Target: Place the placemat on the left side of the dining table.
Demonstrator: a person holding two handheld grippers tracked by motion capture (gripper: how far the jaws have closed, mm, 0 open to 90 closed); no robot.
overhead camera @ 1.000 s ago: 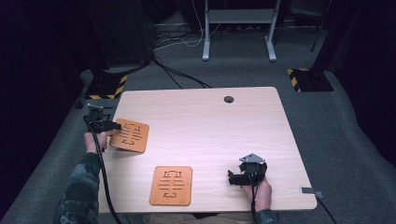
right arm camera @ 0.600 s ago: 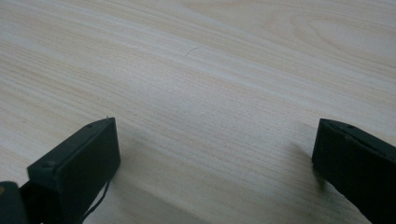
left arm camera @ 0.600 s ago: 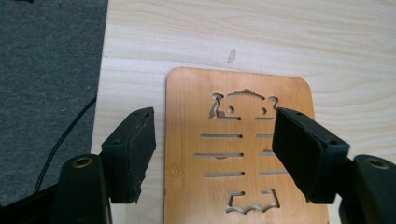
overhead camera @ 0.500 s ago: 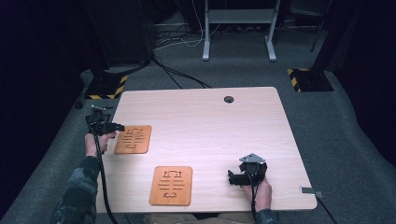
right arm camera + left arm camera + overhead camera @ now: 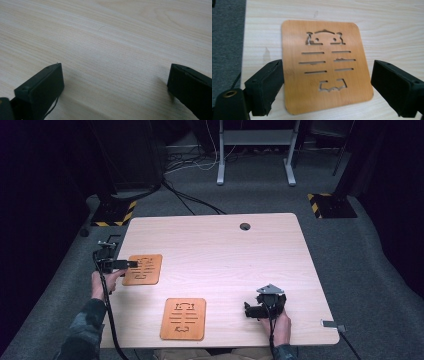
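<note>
At nine o'clock on the table (image 5: pixel 300 270), left gripper (image 5: pixel 131 264) over an orange cutout mat (image 5: pixel 143 269)

Jaws just been opening, now spread wide either side of the mat in the left gripper view (image 5: pixel 325 66), one pad at its edge, the other clear, nothing clamped; mat flat near the table's left rim. Second mat (image 5: pixel 183 318) at six o'clock. Right gripper (image 5: pixel 248 309) at five o'clock, jaws wide apart over bare wood, holding nothing
</note>
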